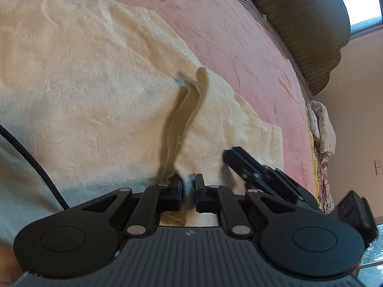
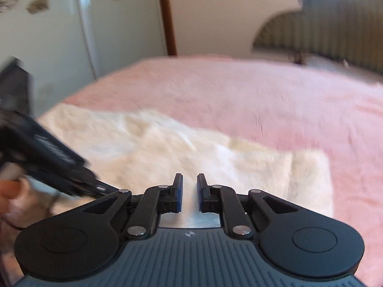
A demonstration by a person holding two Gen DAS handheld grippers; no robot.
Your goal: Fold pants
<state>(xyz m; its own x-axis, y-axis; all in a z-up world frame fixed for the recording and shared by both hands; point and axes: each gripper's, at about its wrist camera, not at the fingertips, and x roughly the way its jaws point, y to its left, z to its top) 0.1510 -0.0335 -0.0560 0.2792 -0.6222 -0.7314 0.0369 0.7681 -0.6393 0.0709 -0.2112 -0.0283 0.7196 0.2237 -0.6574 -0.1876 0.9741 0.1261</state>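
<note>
Cream pants (image 1: 83, 83) on pink bed (image 1: 239, 47); left hand-held gripper (image 1: 188, 191) pinches them, right (image 2: 190, 191) closed empty.

Cream pants (image 1: 95, 76), pink bedspread (image 1: 239, 47)

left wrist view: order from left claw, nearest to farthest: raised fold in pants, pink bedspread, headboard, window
1. raised fold in pants: just ahead of the left claw, centre.
2. pink bedspread: beyond the pants, up and right.
3. headboard: along the bed's far edge, upper right.
4. window: behind the headboard, top right corner.
</note>
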